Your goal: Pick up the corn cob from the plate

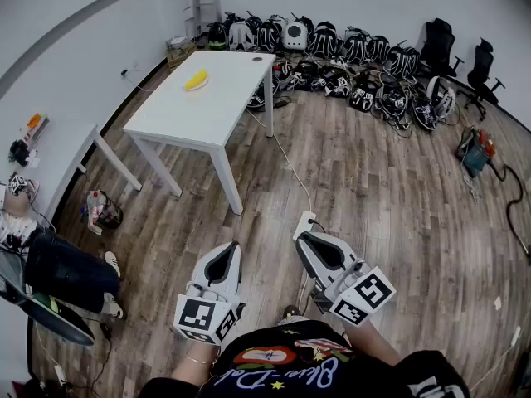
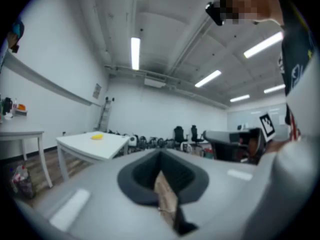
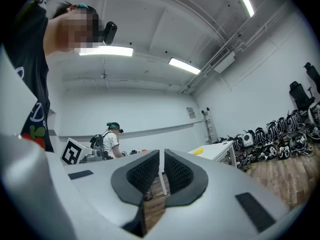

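The yellow corn cob [image 1: 197, 79] lies on a plate on the white table [image 1: 217, 110], far across the room from me. It shows as a small yellow spot in the left gripper view [image 2: 97, 136] and, as the corn cob [image 3: 198, 151], in the right gripper view. Both grippers are held close to my body, over the wooden floor, pointing roughly level toward the table. My left gripper [image 1: 227, 249] is shut with nothing in it, and the left gripper [image 2: 160, 159] shows only floor under its pads. My right gripper [image 1: 304, 240] is also shut and empty, the right gripper [image 3: 161, 160] showing only a thin slit.
Several backpacks [image 1: 357, 56] and office chairs [image 1: 438, 46] line the far wall. A power strip [image 1: 304, 225] with its cable lies on the floor ahead. A seated person's legs [image 1: 70, 274] are at my left, beside a second table [image 1: 83, 152]. Another person [image 3: 111, 139] stands in the right gripper view.
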A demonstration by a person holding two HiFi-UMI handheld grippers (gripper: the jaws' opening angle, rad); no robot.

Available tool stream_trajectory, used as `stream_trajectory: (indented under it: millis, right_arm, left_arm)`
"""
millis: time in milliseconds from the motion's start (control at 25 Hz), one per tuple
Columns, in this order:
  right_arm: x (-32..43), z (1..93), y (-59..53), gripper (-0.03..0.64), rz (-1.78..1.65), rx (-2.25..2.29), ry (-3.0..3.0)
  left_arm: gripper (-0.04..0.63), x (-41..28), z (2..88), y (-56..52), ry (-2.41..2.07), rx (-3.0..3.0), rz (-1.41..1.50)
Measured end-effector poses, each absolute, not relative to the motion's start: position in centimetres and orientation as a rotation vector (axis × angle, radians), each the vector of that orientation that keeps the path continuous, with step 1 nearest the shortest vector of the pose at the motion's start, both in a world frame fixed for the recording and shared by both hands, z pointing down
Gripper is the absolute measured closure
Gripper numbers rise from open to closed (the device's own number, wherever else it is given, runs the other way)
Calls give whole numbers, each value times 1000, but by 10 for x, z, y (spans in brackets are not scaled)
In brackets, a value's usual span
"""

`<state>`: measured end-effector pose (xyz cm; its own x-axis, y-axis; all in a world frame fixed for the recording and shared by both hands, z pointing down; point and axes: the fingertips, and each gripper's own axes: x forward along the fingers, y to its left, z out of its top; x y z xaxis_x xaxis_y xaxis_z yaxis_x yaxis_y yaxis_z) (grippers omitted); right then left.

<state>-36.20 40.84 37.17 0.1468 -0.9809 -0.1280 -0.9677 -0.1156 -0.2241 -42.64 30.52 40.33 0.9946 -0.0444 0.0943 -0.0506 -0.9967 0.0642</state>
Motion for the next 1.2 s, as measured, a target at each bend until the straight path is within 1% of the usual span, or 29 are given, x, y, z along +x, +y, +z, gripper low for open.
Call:
stream_trajectory:
  millis: [280, 480, 760, 920, 1080, 1200]
  right_arm:
    - [-271, 394, 375, 598, -136, -2106, 1945]
    - [-203, 398, 318, 598, -142, -2049, 1987]
    - [-83, 386, 190, 598, -138, -1976, 2058]
    - [-38, 375, 114, 598, -60, -1949, 2176]
    - [-7, 377, 44, 598, -148, -1852, 2232]
    - [23, 382, 5, 598, -201, -1792, 2287]
  left_arm:
    - [604, -338, 420, 289, -100, 3142, 254]
    - [604, -256, 424, 238, -112, 3115, 208]
    - [604, -107, 419, 131, -44, 3061, 133]
    - [604, -63, 414, 59, -131, 3065, 107]
    - [604, -22, 412, -4, -244, 3068, 133]
    - [604, 14, 407, -41, -315, 3052, 101]
